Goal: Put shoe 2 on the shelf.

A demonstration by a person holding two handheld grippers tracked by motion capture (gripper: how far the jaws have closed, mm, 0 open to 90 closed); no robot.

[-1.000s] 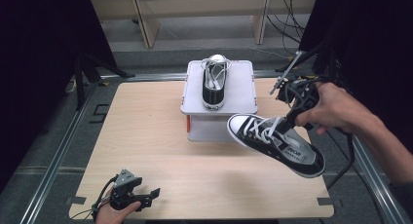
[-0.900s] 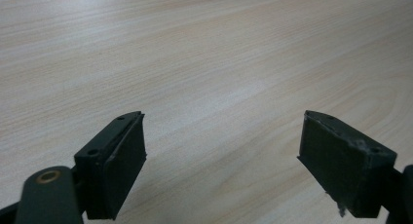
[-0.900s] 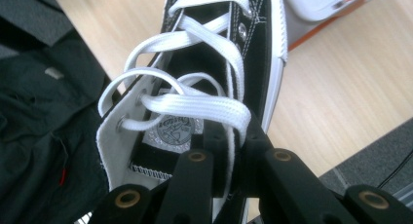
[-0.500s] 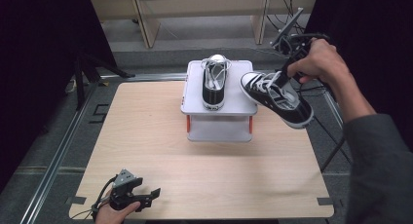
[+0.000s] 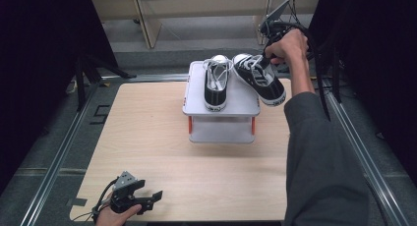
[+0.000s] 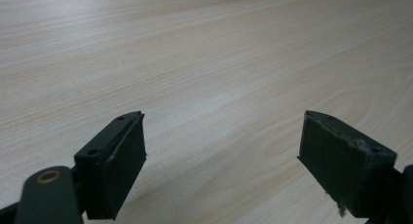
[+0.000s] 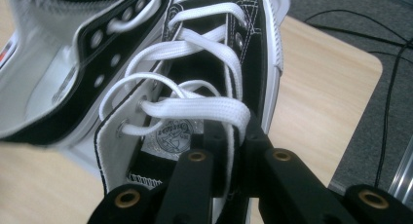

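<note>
A black-and-white sneaker (image 5: 215, 83) lies on top of a small white stand (image 5: 196, 105) at the far middle of the wooden table (image 5: 147, 137). My right gripper (image 5: 269, 55) is shut on the upper edge of a second matching sneaker (image 5: 259, 78) by its laces. It holds that shoe slantwise over the stand's right side; whether it rests there I cannot tell. In the right gripper view the black jaws (image 7: 229, 136) pinch the held sneaker (image 7: 214, 48), and the other sneaker (image 7: 63, 63) is at the left. My left gripper (image 5: 147, 199) is open near the table's front left; its jaws (image 6: 221, 151) stand apart over bare wood (image 6: 195, 48).
Metal rails (image 5: 59, 157) run along both sides of the table. Wooden shelving (image 5: 147, 19) and dark cables (image 5: 324, 64) stand beyond the far edge. A grey sleeve (image 5: 319, 152) reaches across the table's right side.
The right hand has carried the second sneaker from the table's right front, back and leftward to the stand, beside the first sneaker. The left gripper has stayed put.
</note>
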